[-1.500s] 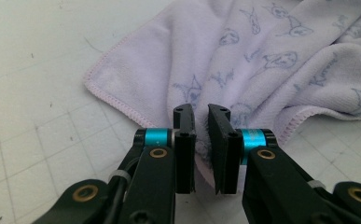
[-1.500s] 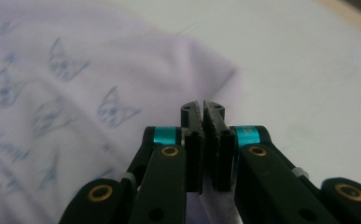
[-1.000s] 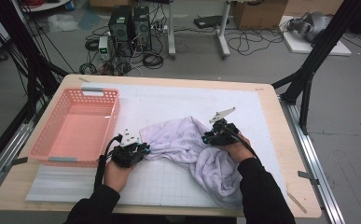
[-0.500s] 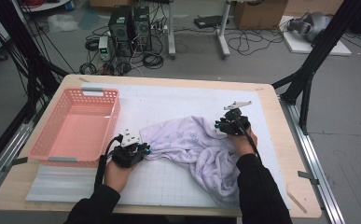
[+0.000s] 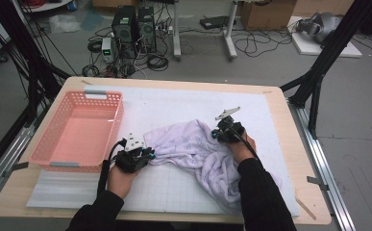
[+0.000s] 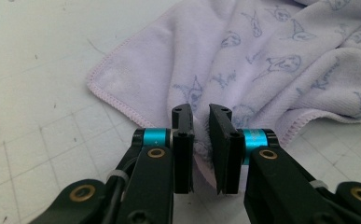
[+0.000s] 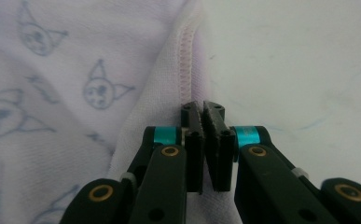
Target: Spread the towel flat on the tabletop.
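Item: lilac towel (image 5: 200,151), printed with small cartoon faces, crumpled on the white gridded mat (image 5: 174,108). It is laid near the centre of the table, its bulk trailing toward 5 o'clock under the right forearm.

Left gripper (image 5: 142,156): set at the towel's 9 o'clock end. In the left gripper view the jaws are pressed onto a fold of cloth near the hemmed corner (image 6: 99,86), a narrow gap between them being taken up by fabric (image 6: 201,135).

Right gripper (image 5: 224,134): set at the towel's 1 o'clock edge. In the right gripper view the jaws are nearly closed, with the stitched hem (image 7: 186,56) pinched between them.

Relation of note: the two held points are separated along a line running roughly 8 to 2 o'clock, and the cloth between them is slack and bunched. The long axis cannot be judged with certainty, the far end being hidden by the sleeve. A spreading pull is judged likely to run along that line.

Adjacent: pink basket (image 5: 44,154), at 9 o'clock of the towel, just beside the left gripper.
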{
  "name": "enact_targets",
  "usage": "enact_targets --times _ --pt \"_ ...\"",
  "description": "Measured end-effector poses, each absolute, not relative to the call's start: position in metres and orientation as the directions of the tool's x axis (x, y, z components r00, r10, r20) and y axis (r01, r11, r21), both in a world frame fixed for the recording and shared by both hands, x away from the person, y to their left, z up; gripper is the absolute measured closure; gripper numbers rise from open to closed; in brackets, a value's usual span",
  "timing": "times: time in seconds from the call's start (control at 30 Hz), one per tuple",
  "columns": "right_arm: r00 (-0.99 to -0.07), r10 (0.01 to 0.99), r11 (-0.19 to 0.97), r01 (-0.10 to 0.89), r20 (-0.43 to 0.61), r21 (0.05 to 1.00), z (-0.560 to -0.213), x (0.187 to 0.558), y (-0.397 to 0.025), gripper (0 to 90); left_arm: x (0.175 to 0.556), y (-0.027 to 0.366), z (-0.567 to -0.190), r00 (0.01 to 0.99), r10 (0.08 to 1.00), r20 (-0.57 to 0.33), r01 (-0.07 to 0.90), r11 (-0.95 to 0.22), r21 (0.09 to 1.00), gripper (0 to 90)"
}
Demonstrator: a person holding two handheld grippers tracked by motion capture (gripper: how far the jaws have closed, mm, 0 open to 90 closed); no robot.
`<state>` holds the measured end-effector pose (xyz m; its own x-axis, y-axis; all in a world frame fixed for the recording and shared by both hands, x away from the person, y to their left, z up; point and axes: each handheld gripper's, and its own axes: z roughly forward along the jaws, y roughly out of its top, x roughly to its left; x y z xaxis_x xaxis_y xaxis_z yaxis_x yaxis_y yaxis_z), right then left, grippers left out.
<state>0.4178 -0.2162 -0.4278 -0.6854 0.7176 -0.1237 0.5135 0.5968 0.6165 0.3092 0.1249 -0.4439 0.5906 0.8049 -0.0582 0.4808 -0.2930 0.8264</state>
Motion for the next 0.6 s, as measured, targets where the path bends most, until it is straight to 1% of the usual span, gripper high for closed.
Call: enact_targets --times 0.07,0.1,0.17,0.23,0.27,0.3,0.33,0.37,0.47,0.5,0.53,0.57,0.6 --pt "-0.655 0.728 0.617 0.497 -0.202 0.61 -0.426 0.418 -0.217 86.8 0.309 0.125 -0.444 0.591 0.805 -0.059 0.479 -0.291 0.828 79.3" --pt "-0.641 0.734 0.618 0.493 -0.225 0.612 -0.425 0.419 -0.218 86.8 0.309 0.124 -0.444 0.591 0.804 -0.062 0.479 -0.288 0.829 79.2" --pt "-0.64 0.732 0.625 0.494 -0.234 0.604 -0.425 0.422 -0.22 86.6 0.309 0.122 -0.444 0.595 0.801 -0.063 0.472 -0.285 0.834 79.2" --pt "-0.632 0.725 0.647 0.491 -0.272 0.583 -0.423 0.428 -0.221 85.7 0.309 0.122 -0.444 0.601 0.797 -0.059 0.47 -0.293 0.833 79.9" --pt "-0.622 0.735 0.638 0.5 -0.27 0.585 -0.422 0.43 -0.221 85.3 0.308 0.121 -0.444 0.605 0.794 -0.056 0.468 -0.298 0.832 80.8" --pt "-0.61 0.743 0.633 0.508 -0.276 0.584 -0.42 0.433 -0.221 86.9 0.308 0.12 -0.444 0.605 0.795 -0.051 0.465 -0.3 0.833 81.5" --pt "-0.593 0.736 0.655 0.5 -0.327 0.566 -0.419 0.435 -0.221 89.1 0.308 0.12 -0.444 0.606 0.795 -0.045 0.464 -0.307 0.831 82.0" --pt "-0.581 0.74 0.657 0.519 -0.338 0.547 -0.419 0.437 -0.223 89.1 0.308 0.121 -0.444 0.606 0.794 -0.044 0.464 -0.308 0.83 82.2" --pt "-0.562 0.763 0.631 0.538 -0.321 0.559 -0.418 0.442 -0.23 89.4 0.308 0.122 -0.444 0.604 0.795 -0.047 0.466 -0.305 0.831 82.2" --pt "-0.546 0.804 0.561 0.566 -0.235 0.604 -0.419 0.445 -0.238 89.2 0.308 0.121 -0.444 0.605 0.795 -0.046 0.465 -0.306 0.83 82.1" --pt "-0.535 0.823 0.521 0.575 -0.191 0.631 -0.418 0.446 -0.241 87.9 0.308 0.121 -0.444 0.605 0.795 -0.05 0.467 -0.303 0.831 82.0" --pt "-0.525 0.836 0.487 0.579 -0.157 0.654 -0.417 0.446 -0.244 80.7 0.308 0.122 -0.444 0.605 0.795 -0.053 0.467 -0.3 0.831 81.9" --pt "-0.525 0.836 0.487 0.579 -0.157 0.654 -0.417 0.446 -0.244 80.7 0.308 0.122 -0.444 0.605 0.795 -0.053 0.467 -0.3 0.831 81.8"
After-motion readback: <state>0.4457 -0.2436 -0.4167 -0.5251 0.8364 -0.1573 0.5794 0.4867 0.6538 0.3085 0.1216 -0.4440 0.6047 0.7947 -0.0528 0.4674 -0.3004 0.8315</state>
